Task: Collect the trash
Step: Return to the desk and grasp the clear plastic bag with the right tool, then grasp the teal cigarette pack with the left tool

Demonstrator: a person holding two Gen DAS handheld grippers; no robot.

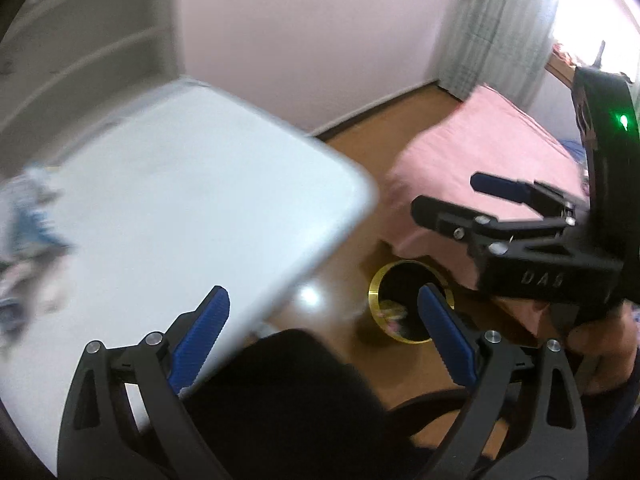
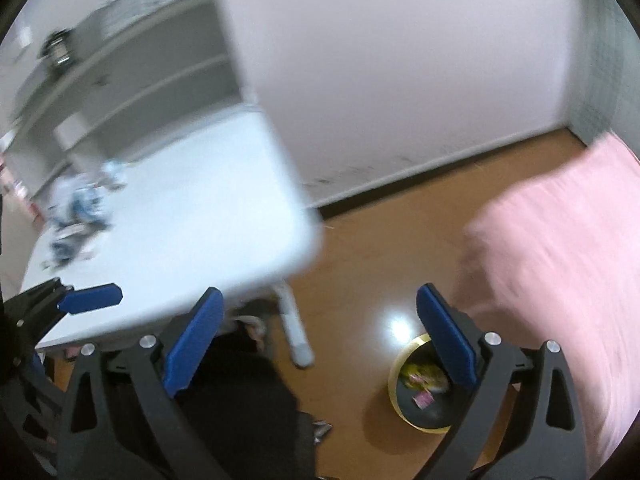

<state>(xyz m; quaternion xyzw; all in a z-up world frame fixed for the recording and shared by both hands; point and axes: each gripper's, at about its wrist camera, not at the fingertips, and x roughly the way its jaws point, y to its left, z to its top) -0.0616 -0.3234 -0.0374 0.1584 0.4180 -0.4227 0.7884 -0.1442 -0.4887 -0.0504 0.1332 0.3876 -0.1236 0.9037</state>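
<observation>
A black bin with a gold rim [image 1: 374,292] stands on the wooden floor beside the bed, with crumpled wrappers [image 1: 390,314] inside. In the right wrist view the bin's rim [image 2: 394,376] lies low, and yellow and pink wrappers [image 2: 422,380] show in it. A blurred pile of blue-and-white trash [image 1: 28,216] [image 2: 76,204] lies on the white table's far left. My left gripper [image 1: 322,294] is open and empty above the table's corner. My right gripper [image 1: 446,194] [image 2: 320,292] is open and empty, up above the bin. One blue finger [image 2: 92,298] of the left gripper shows at the left.
The white table [image 1: 200,180] [image 2: 200,208] fills the left. A pink bed [image 1: 480,140] [image 2: 560,260] is on the right. A black chair back [image 1: 288,392] [image 2: 240,392] sits below the grippers. Grey shelves [image 2: 140,60] stand behind. A small scrap [image 2: 322,428] lies on the floor.
</observation>
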